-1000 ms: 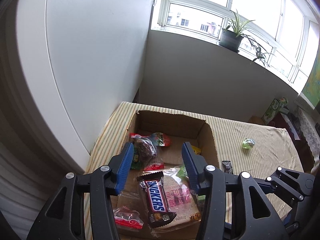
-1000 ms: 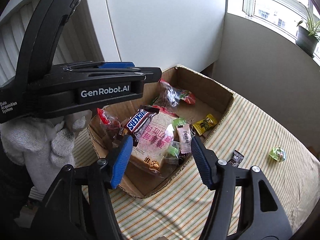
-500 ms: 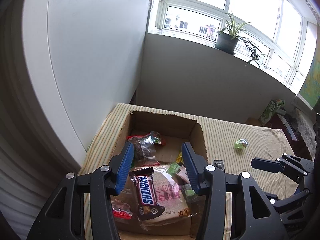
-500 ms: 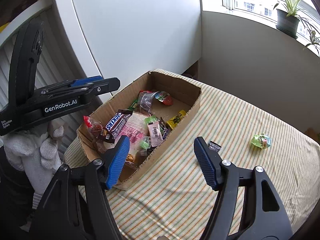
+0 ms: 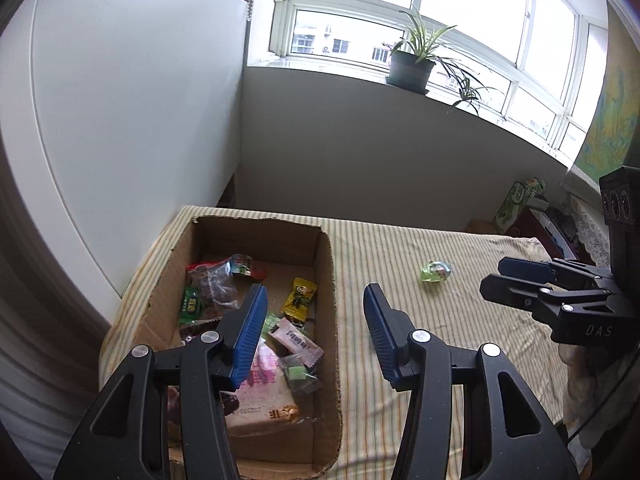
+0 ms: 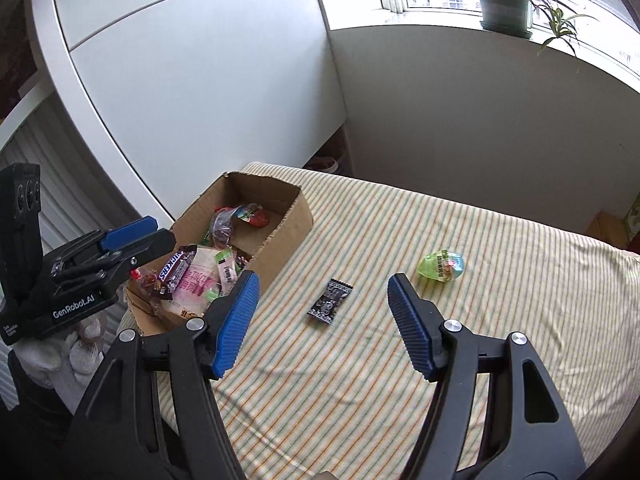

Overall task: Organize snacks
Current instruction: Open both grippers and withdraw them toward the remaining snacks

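**Lin:** On the striped tablecloth (image 6: 400,240) two snacks lie outside the cardboard box (image 6: 288,236): a black wrapped candy (image 6: 330,302) and a green jelly cup (image 6: 442,265). The black one is near the box wall, and the green one is farther, well apart from it.

**Omar:** And the grippers?

**Lin:** The right gripper (image 6: 320,322) hangs above the cloth with its jaws spread and nothing between them; the black candy is just ahead of its tips. The left gripper (image 5: 314,330) is also spread and empty, over the right wall of the box, one finger above the snacks inside.

**Omar:** What can go wrong from here?

**Lin:** I think the black candy is flat and thin. If the pads come down too high, they can close on air, or only push it along the cloth. If they come too low, they can pinch a fold of cloth together with it and drag the cloth.

**Omar:** And the green cup?

**Lin:** It looks round and smooth, so maybe it rolls away or slips out when squeezed off centre.
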{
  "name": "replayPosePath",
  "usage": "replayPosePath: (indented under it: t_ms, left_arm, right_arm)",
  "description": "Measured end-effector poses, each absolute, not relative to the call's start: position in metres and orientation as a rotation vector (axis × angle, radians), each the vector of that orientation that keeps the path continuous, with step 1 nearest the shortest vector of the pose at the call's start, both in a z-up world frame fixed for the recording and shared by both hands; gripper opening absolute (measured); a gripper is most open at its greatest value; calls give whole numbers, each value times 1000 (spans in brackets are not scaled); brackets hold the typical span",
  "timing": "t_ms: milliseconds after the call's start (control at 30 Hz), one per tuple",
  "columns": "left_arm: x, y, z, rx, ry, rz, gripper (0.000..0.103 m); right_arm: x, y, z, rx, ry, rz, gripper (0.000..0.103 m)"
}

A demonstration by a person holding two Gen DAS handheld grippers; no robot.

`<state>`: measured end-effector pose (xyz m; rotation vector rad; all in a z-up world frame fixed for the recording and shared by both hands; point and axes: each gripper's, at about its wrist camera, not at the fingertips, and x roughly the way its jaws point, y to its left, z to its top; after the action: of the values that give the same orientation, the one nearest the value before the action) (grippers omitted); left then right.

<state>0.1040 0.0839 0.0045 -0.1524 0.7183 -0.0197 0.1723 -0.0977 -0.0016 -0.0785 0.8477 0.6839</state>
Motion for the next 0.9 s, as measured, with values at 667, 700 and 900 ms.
replayPosePath:
  t_ms: [667, 700, 900]
  left_arm:
    - [135, -6, -51, -112, 854, -99, 49]
    - [138, -7, -56, -111, 863, -94, 49]
    - [152, -13, -76, -90, 903, -59, 49]
  right_arm:
    - [256, -146, -50, -92, 939, 643, 69]
    - [258, -147, -55, -91, 945, 646, 69]
    - [272, -137, -81, -115, 976, 649, 69]
